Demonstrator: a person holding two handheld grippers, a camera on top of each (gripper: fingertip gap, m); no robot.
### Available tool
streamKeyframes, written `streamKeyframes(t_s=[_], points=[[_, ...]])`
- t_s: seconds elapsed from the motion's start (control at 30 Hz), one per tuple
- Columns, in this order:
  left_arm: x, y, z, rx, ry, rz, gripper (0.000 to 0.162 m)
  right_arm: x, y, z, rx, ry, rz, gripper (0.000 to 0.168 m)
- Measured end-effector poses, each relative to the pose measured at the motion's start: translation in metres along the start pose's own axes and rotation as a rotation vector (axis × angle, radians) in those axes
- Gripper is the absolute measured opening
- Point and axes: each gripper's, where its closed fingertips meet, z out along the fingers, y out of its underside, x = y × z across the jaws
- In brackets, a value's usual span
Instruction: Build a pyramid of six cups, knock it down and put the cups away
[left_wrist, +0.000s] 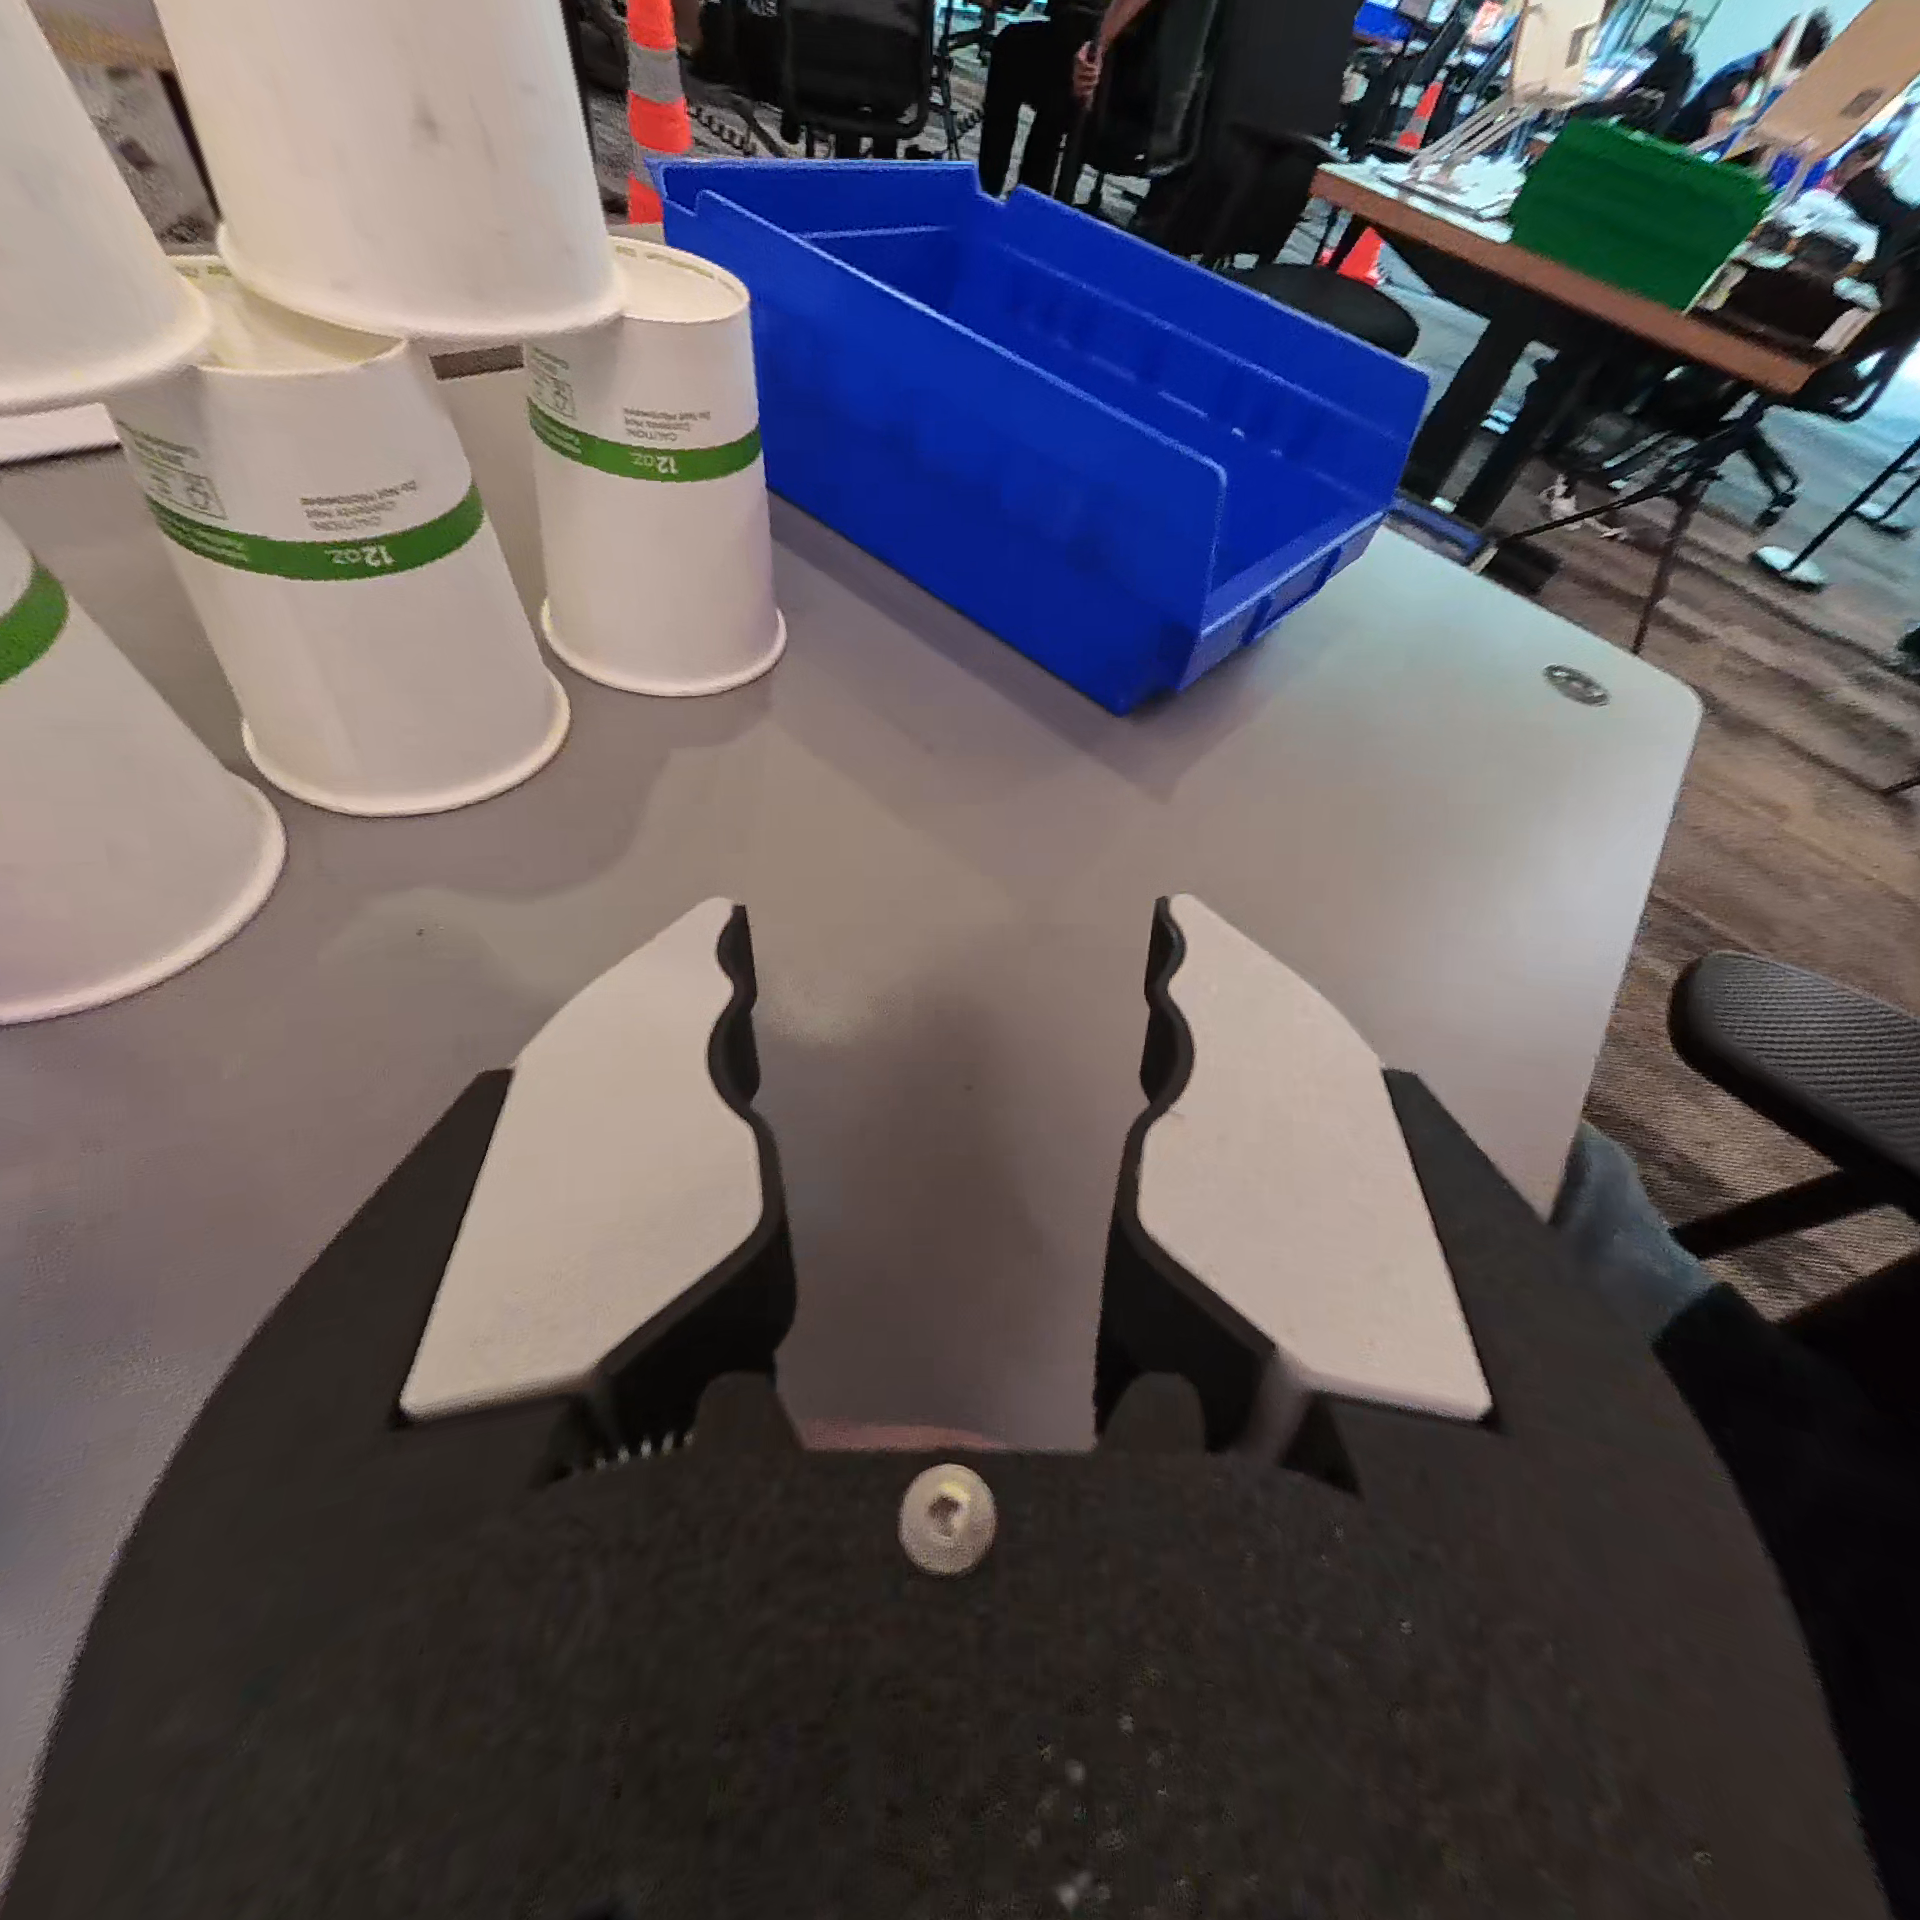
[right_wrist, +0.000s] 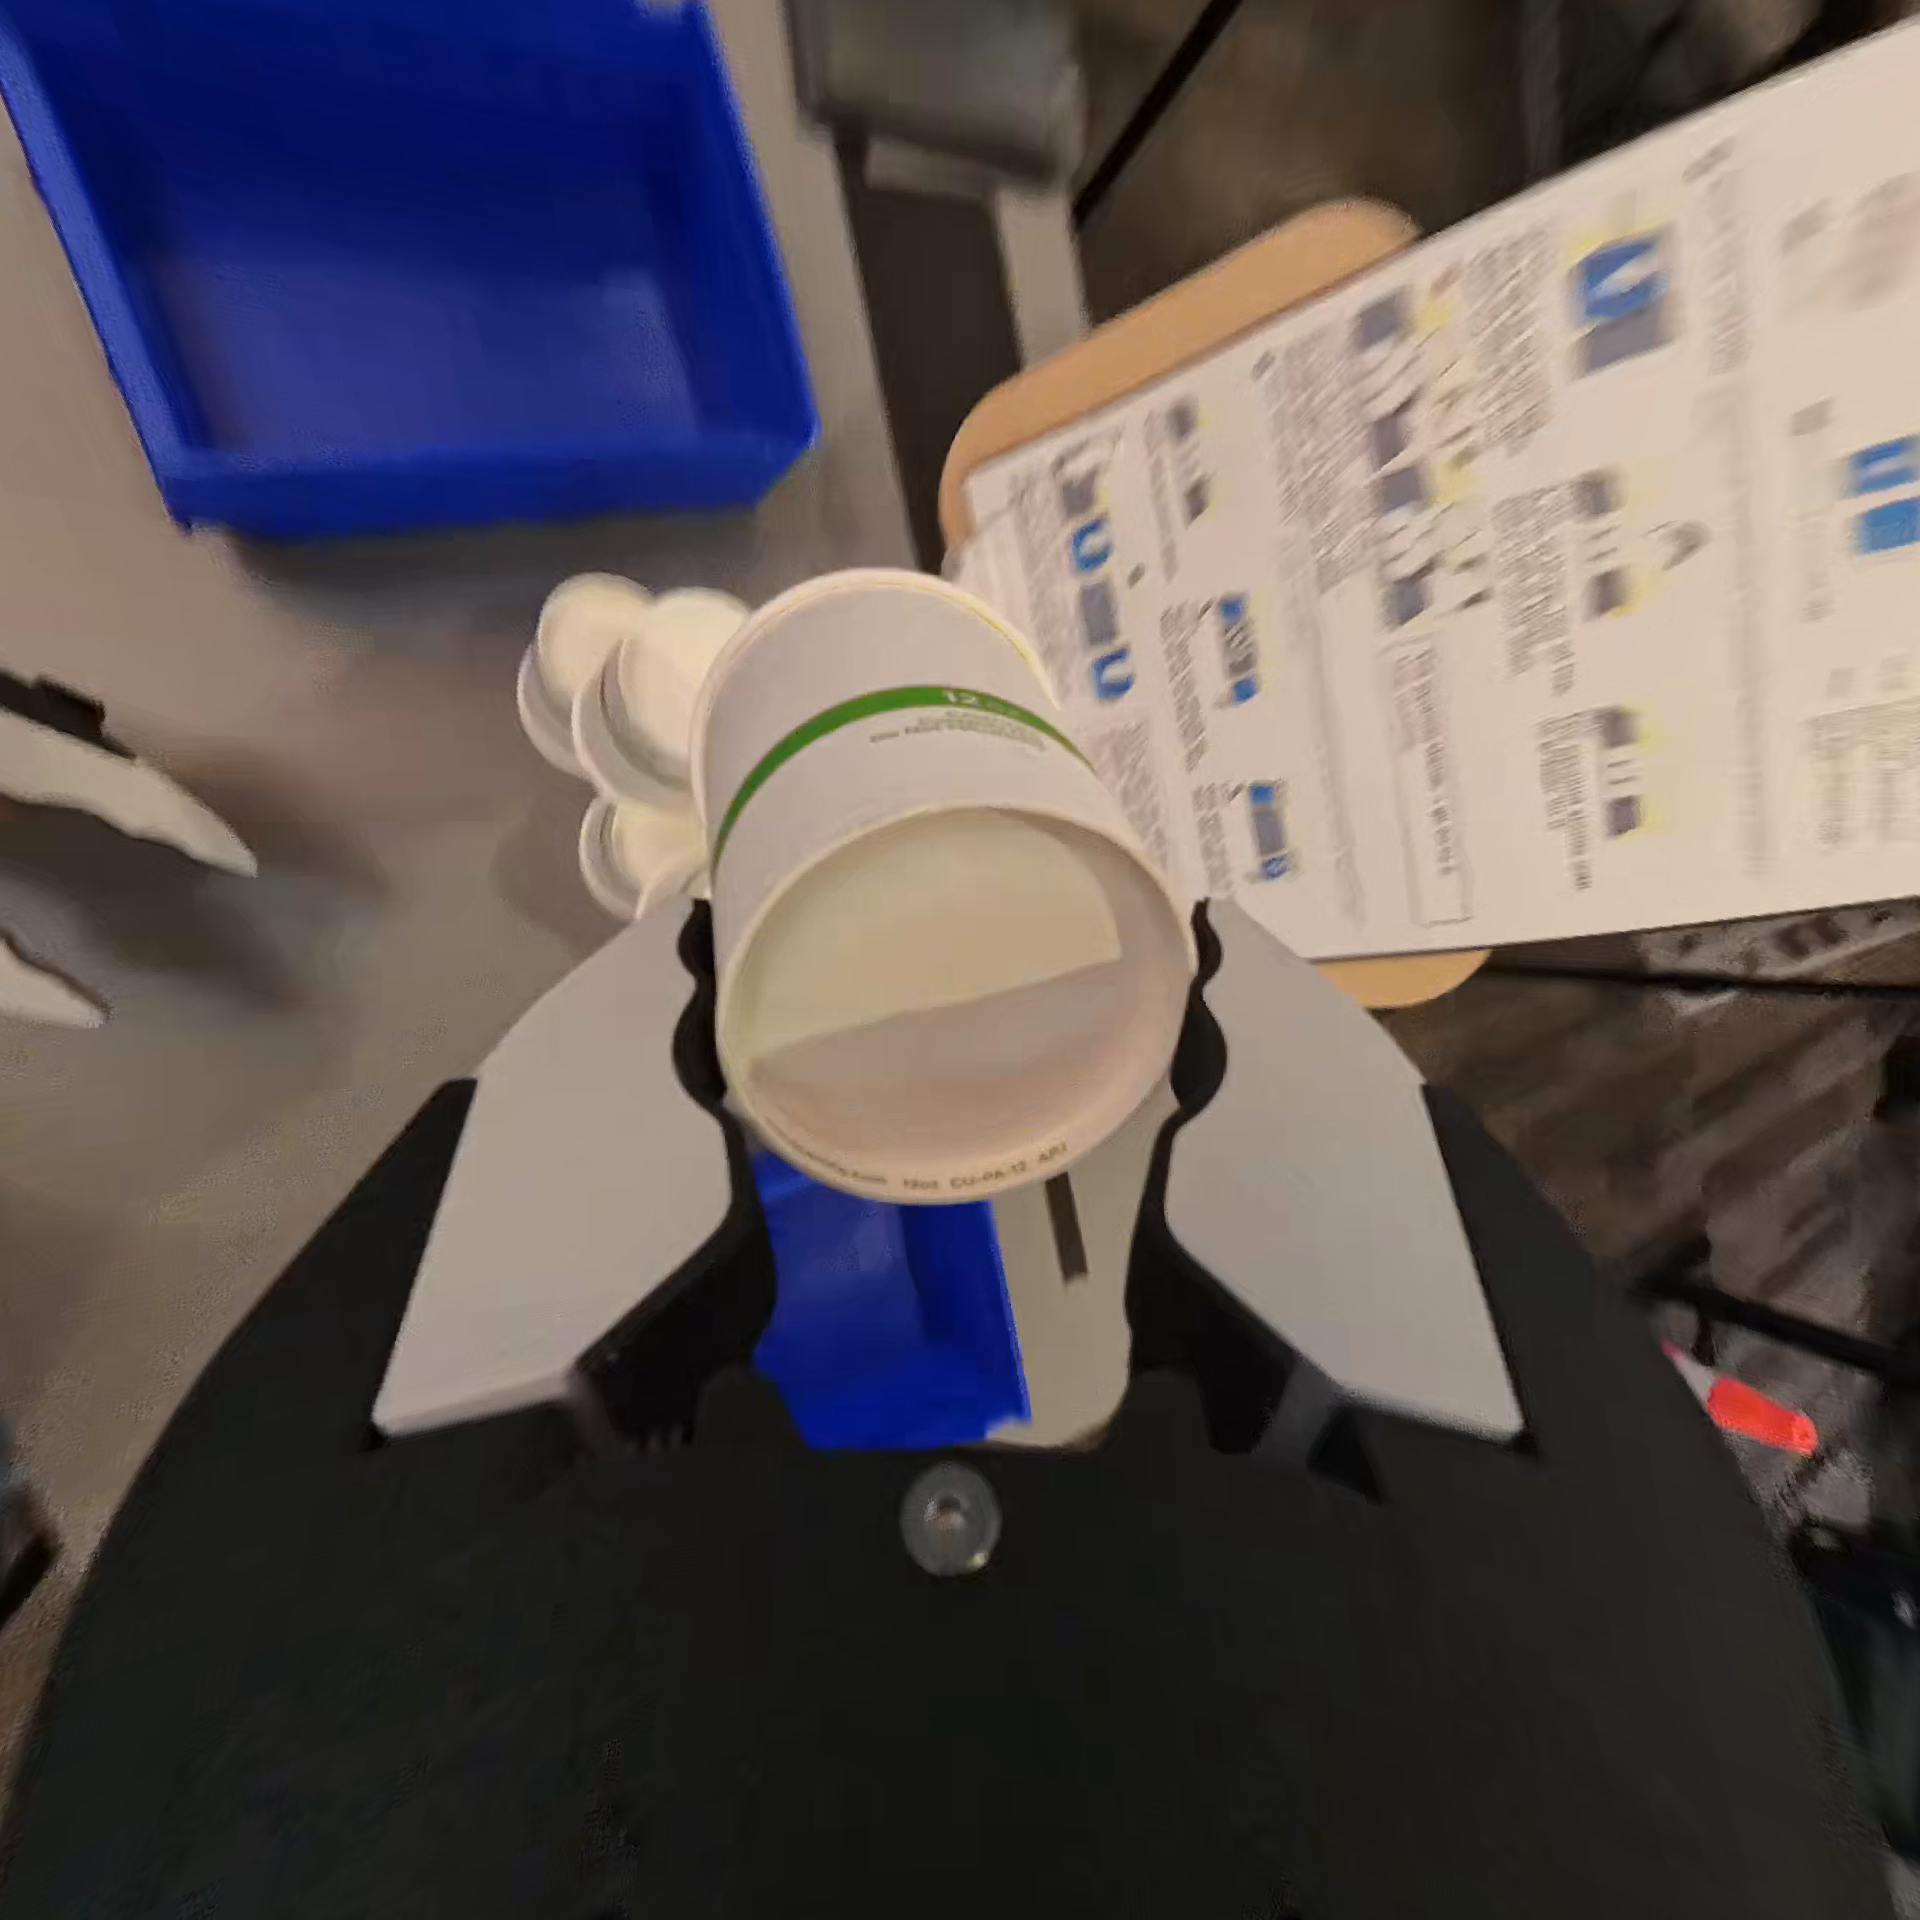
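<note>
While pyramid (left_wrist: 343, 416) incomplete, right claw (right_wrist: 951, 997) around cup (right_wrist: 925, 883).

Ahead of our empty, spread left gripper (left_wrist: 951, 997) we have a bare stretch of grey worktop (left_wrist: 1299, 831) running to its rounded corner, bounded at the far side by the blue bin (left_wrist: 1039, 416) and on the left by the stacked upturned paper cups (left_wrist: 364, 582). Between the nearest two base cups a narrow gap opens. From above, our right gripper (right_wrist: 951, 997), clamped on a cup (right_wrist: 914, 883), has the stack just below, a blue bin (right_wrist: 416, 260) far left and a clipboard (right_wrist: 1455, 571) close on the right.
</note>
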Motion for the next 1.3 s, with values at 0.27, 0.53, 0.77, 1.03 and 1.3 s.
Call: streamKeyframes(t_s=[0.27,0.53,0.77,1.03,1.3], points=[[0.014,0.004,-0.002,-0.012,0.026,0.020,0.073,-0.022,0.016,0.084,-0.298,-0.217,0.003,0.085],[0.028,0.012,0.004,-0.045,0.110,-0.021,0.076,-0.040,0.024,0.113,-0.401,-0.300,-0.026,0.085],[0.023,0.008,0.002,-0.034,0.103,-0.027,0.077,-0.039,0.020,0.112,-0.377,-0.305,-0.005,0.097],[-0.004,-0.010,-0.012,0.022,-0.027,0.009,0.079,-0.031,-0.011,0.009,-0.024,-0.030,-0.032,0.092],[-0.064,-0.037,-0.064,0.089,-0.391,-0.013,0.075,-0.130,0.072,-0.054,0.687,0.475,0.422,0.072]])
